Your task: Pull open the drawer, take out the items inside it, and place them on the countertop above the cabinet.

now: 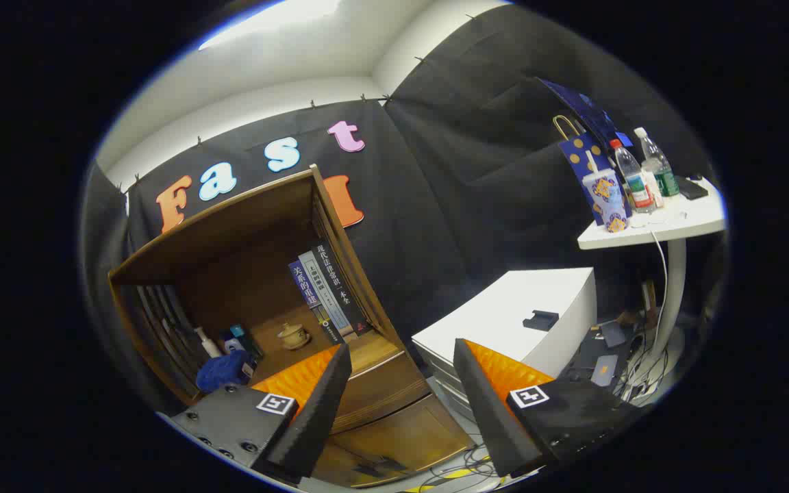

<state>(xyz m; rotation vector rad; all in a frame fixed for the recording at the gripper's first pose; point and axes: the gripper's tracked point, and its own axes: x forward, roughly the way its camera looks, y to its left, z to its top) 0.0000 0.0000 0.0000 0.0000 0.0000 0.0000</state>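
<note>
A brown wooden cabinet (pixel 244 274) stands against the booth wall, seen tilted. Its countertop (pixel 285 359) sits inside an open alcove and carries a blue cloth (pixel 224 370), a small ceramic pot (pixel 293 335), small bottles (pixel 233 340) and upright books (pixel 322 291). Below the countertop the drawer fronts (pixel 377 394) look closed. My gripper (pixel 401 370) is open with nothing between its fingers. It hovers just in front of the cabinet's upper drawer, apart from it.
A white low cabinet (pixel 504 318) with a small dark object on top stands to the right of the wooden cabinet. Beyond it a white round table (pixel 668 226) holds bottles, a cup and a blue bag. Cables and dark items lie on the floor.
</note>
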